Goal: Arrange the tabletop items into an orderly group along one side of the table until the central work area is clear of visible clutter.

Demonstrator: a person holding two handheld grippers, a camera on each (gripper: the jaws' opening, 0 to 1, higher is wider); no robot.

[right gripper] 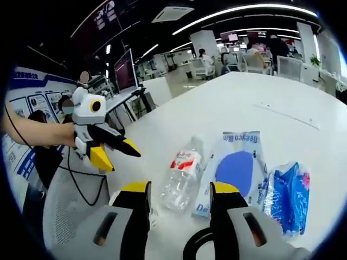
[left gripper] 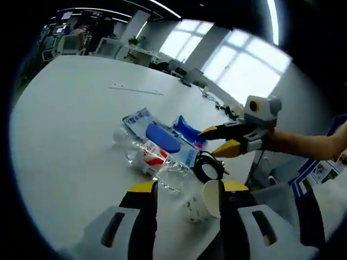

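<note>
Right now my left claw [left gripper: 183,190] stands with its jaws apart and nothing between them, just over the near edge of the white worktop [left gripper: 65,135]. Nearest it is a small paper cup [left gripper: 205,203] lying on its side, close to my right-hand jaw; it looks light and easily crushed, so I'd pinch it gently across the rim. Just beyond it sits a black loop of strap or cable [left gripper: 206,166], limp stuff that I'd hook rather than squeeze.

My right claw [right gripper: 179,196] is open too, holding nothing, its jaws straddling the base end of a clear plastic bottle [right gripper: 180,174] with a red and white label, lying flat. It seems near empty, so light, smooth and prone to roll or squirt out of a grip; I'd take it across the labelled middle.

Beside the bottle lies a flat white pouch with a blue oval [right gripper: 233,167], soft and slippery, best taken at an edge. Touching it on the far side is a crinkly blue packet [right gripper: 286,197], likewise floppy. All these sit bunched together near one edge of the worktop
</note>
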